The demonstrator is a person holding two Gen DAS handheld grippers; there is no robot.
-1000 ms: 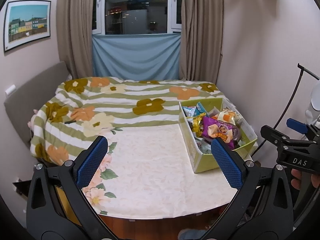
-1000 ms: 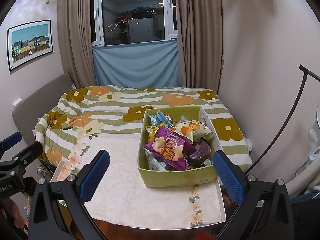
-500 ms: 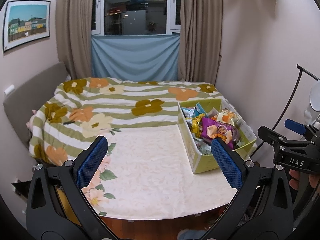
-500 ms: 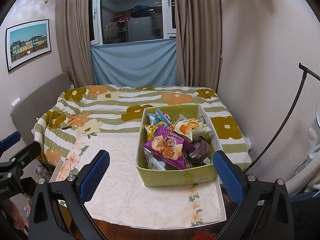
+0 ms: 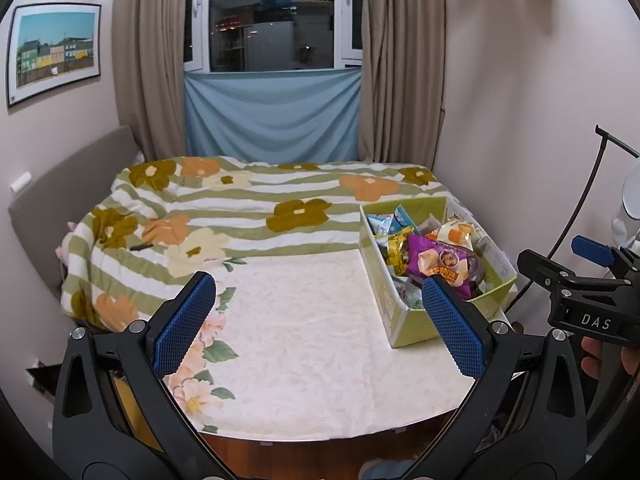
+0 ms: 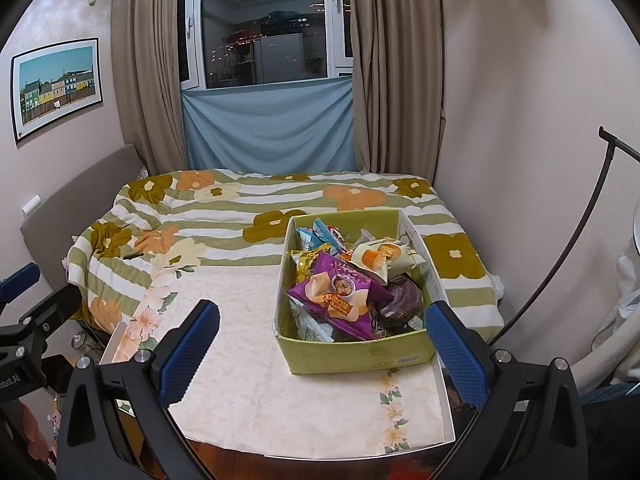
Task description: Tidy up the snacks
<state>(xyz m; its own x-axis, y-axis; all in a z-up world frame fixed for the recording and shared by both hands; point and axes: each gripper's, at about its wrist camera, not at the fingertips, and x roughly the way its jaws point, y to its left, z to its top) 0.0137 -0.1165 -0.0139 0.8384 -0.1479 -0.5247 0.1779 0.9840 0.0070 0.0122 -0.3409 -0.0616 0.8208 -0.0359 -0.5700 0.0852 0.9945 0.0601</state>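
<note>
A green cardboard box [image 6: 352, 354] full of snack packets stands on the right side of a white floral tablecloth [image 6: 248, 340]. On top lie a purple packet [image 6: 340, 294], a white-and-orange packet [image 6: 380, 258] and a dark round snack [image 6: 400, 300]. The box also shows at the right in the left wrist view [image 5: 412, 322]. My right gripper [image 6: 324, 354] is open and empty, held above the table's front edge just before the box. My left gripper [image 5: 320, 322] is open and empty over the bare cloth, left of the box.
A bed with a green-striped flowered quilt [image 5: 248, 208] lies behind the table. Walls stand close on the right, with a black lamp stand [image 6: 568, 248] beside the box. The table's front edge [image 5: 328, 436] is near me.
Both grippers have drifted slightly; the view shifted a little toward the table. Nothing was taken hold of or let go.
</note>
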